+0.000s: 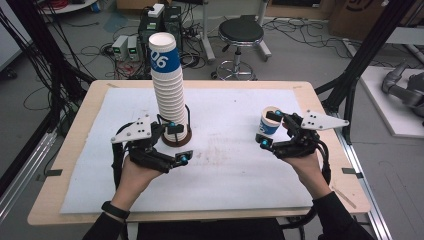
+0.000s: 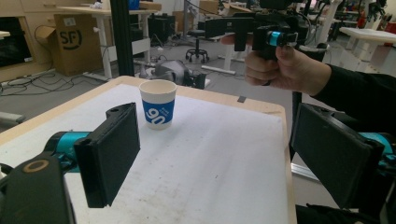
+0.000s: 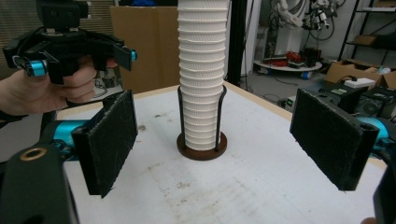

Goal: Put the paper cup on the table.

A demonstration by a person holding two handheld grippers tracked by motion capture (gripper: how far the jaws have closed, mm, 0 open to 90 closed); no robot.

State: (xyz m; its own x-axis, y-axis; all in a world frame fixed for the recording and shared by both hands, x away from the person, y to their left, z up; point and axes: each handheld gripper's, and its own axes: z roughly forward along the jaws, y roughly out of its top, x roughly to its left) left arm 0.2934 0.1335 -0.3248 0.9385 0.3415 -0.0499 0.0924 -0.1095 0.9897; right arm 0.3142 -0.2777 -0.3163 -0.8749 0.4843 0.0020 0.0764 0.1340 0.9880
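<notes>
A tall stack of white paper cups (image 1: 169, 95) (image 3: 201, 84) stands in a round brown holder (image 1: 184, 140) (image 3: 201, 151) with black wire uprights; the top cup has a blue band. A single blue-banded cup (image 1: 269, 125) (image 2: 159, 109) stands upright on the white mat at the right. My left gripper (image 1: 179, 143) (image 2: 214, 135) is open just in front of the holder, nothing between its jaws. My right gripper (image 1: 265, 132) (image 3: 212, 126) is open, raised beside the single cup and facing the stack. Each gripper view also shows the other hand's gripper: the right gripper (image 2: 261, 32) and the left gripper (image 3: 70, 51).
The white mat (image 1: 225, 170) covers most of the wooden table (image 1: 75, 150). Black frame posts (image 1: 360, 60) rise at the table's right and left sides. A stool (image 1: 241, 32) and electronics boxes stand on the floor behind.
</notes>
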